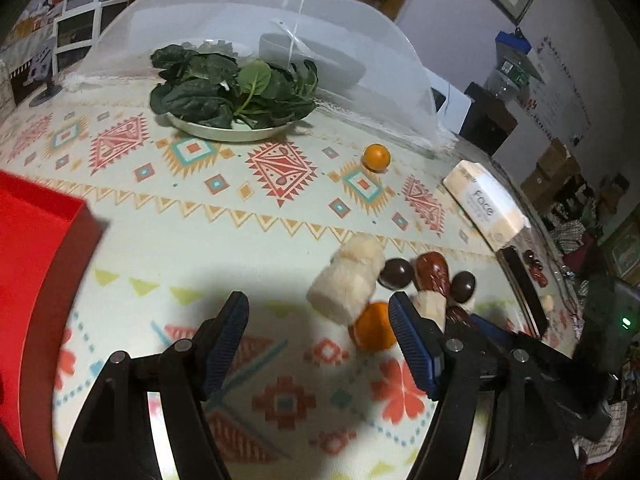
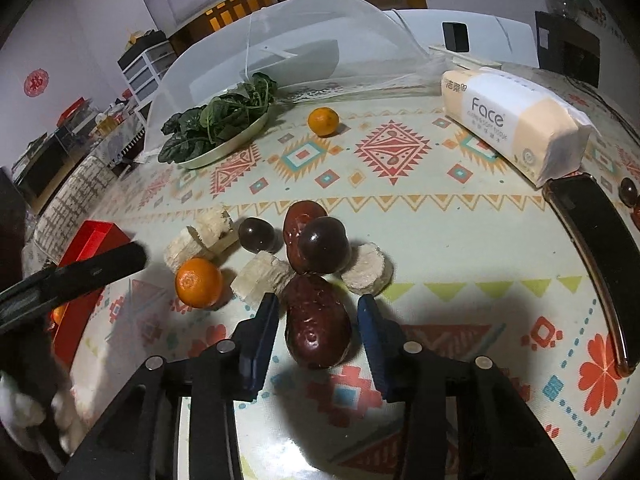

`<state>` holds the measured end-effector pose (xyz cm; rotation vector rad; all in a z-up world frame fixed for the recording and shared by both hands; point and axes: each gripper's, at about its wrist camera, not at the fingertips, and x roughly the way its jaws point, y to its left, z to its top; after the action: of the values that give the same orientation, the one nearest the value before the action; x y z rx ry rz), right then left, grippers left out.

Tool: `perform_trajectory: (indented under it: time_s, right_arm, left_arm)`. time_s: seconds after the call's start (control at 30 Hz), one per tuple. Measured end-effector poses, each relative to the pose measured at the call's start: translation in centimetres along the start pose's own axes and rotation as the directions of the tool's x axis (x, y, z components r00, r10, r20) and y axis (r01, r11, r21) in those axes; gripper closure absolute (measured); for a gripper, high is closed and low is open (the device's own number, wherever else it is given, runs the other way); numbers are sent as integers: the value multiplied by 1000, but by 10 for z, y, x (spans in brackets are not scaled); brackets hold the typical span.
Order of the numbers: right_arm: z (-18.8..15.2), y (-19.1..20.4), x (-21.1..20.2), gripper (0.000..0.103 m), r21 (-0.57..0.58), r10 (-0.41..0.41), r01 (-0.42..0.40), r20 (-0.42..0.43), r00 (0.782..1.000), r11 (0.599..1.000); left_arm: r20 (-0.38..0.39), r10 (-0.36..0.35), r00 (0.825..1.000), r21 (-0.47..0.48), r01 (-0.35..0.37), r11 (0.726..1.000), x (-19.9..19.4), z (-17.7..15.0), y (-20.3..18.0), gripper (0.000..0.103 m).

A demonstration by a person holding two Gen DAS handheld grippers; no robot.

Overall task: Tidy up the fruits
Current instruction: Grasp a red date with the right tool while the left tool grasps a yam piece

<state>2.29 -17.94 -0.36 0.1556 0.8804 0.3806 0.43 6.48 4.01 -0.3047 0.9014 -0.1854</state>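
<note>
Two grippers work over a patterned tablecloth (image 2: 440,240) strewn with fruit, and the step in hand looks like the pick-up of a dark red date (image 2: 318,322) by the right gripper (image 2: 318,312): its blue-padded jaws stand apart with the date lying between them on the cloth, not yet squeezed. The left gripper (image 1: 318,320) is also spread wide and holds nothing, hovering over bare cloth just left of the fruit pile, with a red box (image 1: 32,248) at its left, which is probably where the fruit is meant to go. The pile sits near the right gripper: a second date (image 2: 298,236) and two dark round fruits (image 2: 324,244), pale cut chunks (image 2: 262,276) around them, and an orange (image 2: 199,283) on the left side of the heap. Another orange (image 2: 323,121) lies apart at the far side, near a plate of leafy greens (image 2: 216,128) and a mesh food cover (image 2: 320,40). The next move calls for closing the jaws gently on the date, since its skin looks soft and wrinkled, then lifting clear of the neighbouring fruit touching its far end. A tissue pack (image 2: 516,124) at the far right reads "Face"; smaller print on it is too fine to read. A dark phone (image 2: 592,240) lies near it.
</note>
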Motion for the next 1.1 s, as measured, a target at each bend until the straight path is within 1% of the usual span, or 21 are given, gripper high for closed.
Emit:
perform_trajectory:
  time_s: [0.23, 0.27, 0.33, 0.37, 0.4, 0.43, 0.47, 0.5, 0.57, 0.67, 0.87, 1.1]
  right_arm:
    - [-2, 5, 0, 60, -16, 17, -17, -8, 1000, 1000]
    - [-3, 5, 0, 61, -19, 19, -19, -10, 1000, 1000]
    - [-3, 6, 0, 67, -23, 22, -23, -17, 1000, 999]
    - [-4, 7, 0, 67, -24, 23, -24, -19, 1000, 999]
    - [-4, 7, 0, 67, -24, 25, -25, -20, 999, 999]
    - [-4, 8, 0, 67, -25, 28, -29, -22, 999, 999]
    - [-5, 9, 0, 67, -27, 31, -32, -24, 999, 999]
    - [-5, 10, 0, 67, -28, 33, -33, -26, 999, 999]
    - [-7, 12, 0, 67, -24, 40, -40, -29, 999, 999]
    - [-9, 14, -3, 67, -20, 46, -47, -27, 999, 999]
    - [-13, 17, -17, 67, 2, 79, -79, -11, 997, 997]
    - [-13, 41, -29, 67, -5, 150, -150, -8, 989, 989]
  left_arm:
    - [-42, 57, 997, 82, -53, 995, 34, 11, -11, 31]
    - [-51, 57, 997, 87, -53, 995, 37, 10, -12, 31]
    - [-42, 52, 998, 97, -47, 994, 37, 9, -11, 32]
    - [-42, 43, 998, 98, -39, 994, 37, 9, -11, 40]
    - [-46, 13, 999, 98, -8, 995, 36, 9, -10, 54]
    - [-48, -10, 999, 103, 15, 995, 35, 9, -11, 60]
    - [-46, -3, 999, 112, 8, 994, 34, 9, -14, 63]
    - [-36, 22, 999, 132, -17, 991, 32, 7, -17, 63]
    - [-25, 27, 999, 150, -23, 988, 28, 5, -19, 63]
    - [-18, 8, 1000, 126, -6, 992, 20, 1, -15, 63]
    - [15, -32, 999, 55, 31, 998, -10, -9, 2, 63]
    - [92, -61, 994, -62, 67, 996, -58, -17, 40, 63]
